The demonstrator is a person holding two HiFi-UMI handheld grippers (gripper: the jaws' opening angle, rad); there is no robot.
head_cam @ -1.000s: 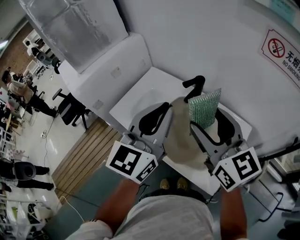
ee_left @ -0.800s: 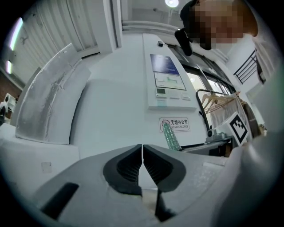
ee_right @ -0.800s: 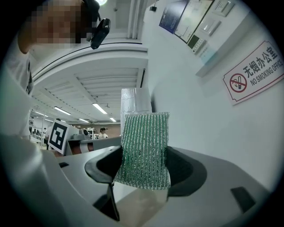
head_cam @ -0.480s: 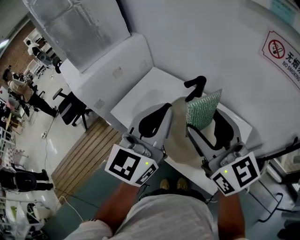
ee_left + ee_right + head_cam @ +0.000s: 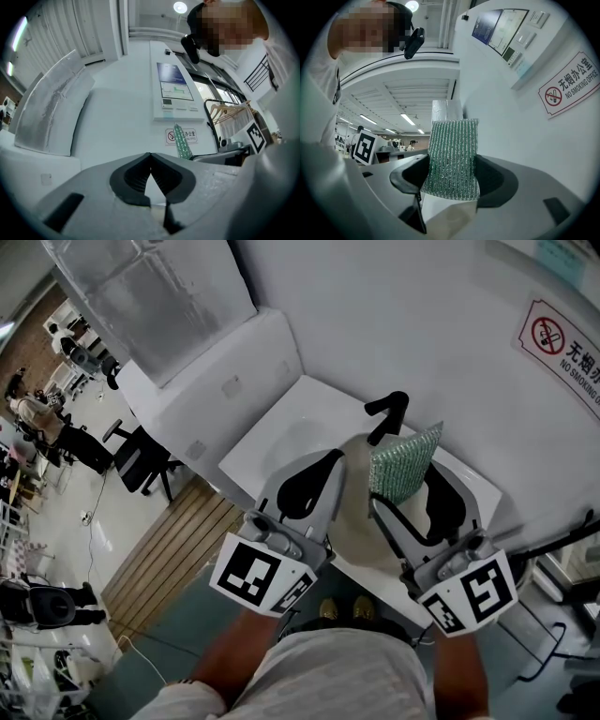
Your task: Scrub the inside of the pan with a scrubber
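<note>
- White tabletop (image 5: pixel 281 432) fills the middle of the head view, set against a white wall that carries a red no-smoking sign (image 5: pixel 562 343).
- The pan (image 5: pixel 356 512), cream on its inner face, sits at the near edge of the tabletop, about midway along it. Its black handle (image 5: pixel 389 412) points toward the far edge.
- A green, glittery scrubber (image 5: pixel 405 462) stands upright over the right part of the pan. Whether it touches the pan's inner face cannot be told.
- The right gripper (image 5: pixel 410 488) has its jaws clamped on the lower part of the scrubber. In the right gripper view the scrubber (image 5: pixel 453 157) rises between the dark pads of that gripper (image 5: pixel 452 174), with the sign (image 5: pixel 567 86) on the wall to the right.
- The left gripper (image 5: pixel 330 457) lies just beside the pan's left rim. In the left gripper view its jaws (image 5: pixel 150 157) meet at the tips, and no view shows whether they pinch the rim.
- Each gripper carries a marker cube, the left (image 5: pixel 262 573) and the right (image 5: pixel 469 594), both past the near edge of the tabletop.
- Beyond the left corner of the tabletop stand an office chair (image 5: pixel 141 460) and a strip of wooden flooring (image 5: pixel 173 549).
</note>
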